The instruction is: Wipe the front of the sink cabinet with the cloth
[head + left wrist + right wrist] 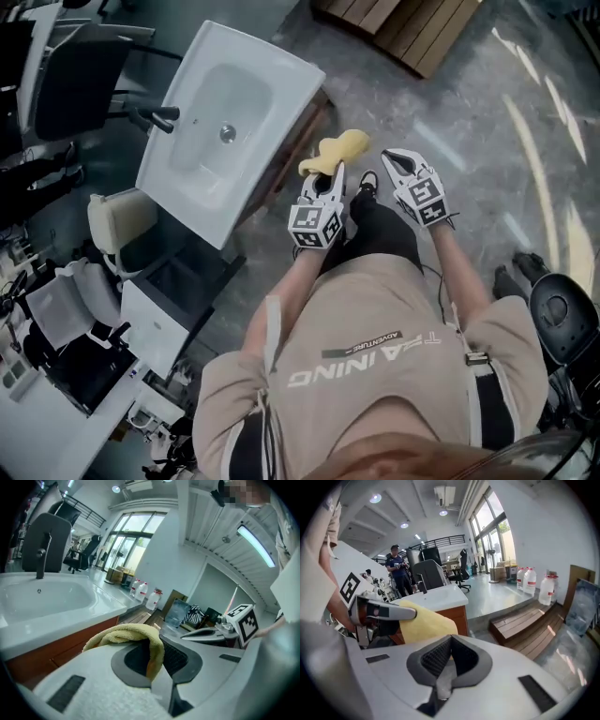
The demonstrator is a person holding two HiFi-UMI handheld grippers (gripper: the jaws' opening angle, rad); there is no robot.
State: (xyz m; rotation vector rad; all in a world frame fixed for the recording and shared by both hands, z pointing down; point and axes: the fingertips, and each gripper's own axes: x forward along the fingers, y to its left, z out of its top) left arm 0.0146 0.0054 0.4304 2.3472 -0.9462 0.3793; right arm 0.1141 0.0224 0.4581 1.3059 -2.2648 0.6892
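Note:
A white sink tops a brown wooden cabinet, whose front also shows in the left gripper view. My left gripper is shut on a yellow cloth, which bunches between its pads just off the cabinet's front. The right gripper view catches the same cloth hanging from the left gripper. To the right of the cloth, my right gripper is shut with nothing in it.
A dark faucet stands at the sink's far side. Wooden pallets lie on the grey floor beyond. Office chairs and white boxes crowd the left. Water bottles stand farther off.

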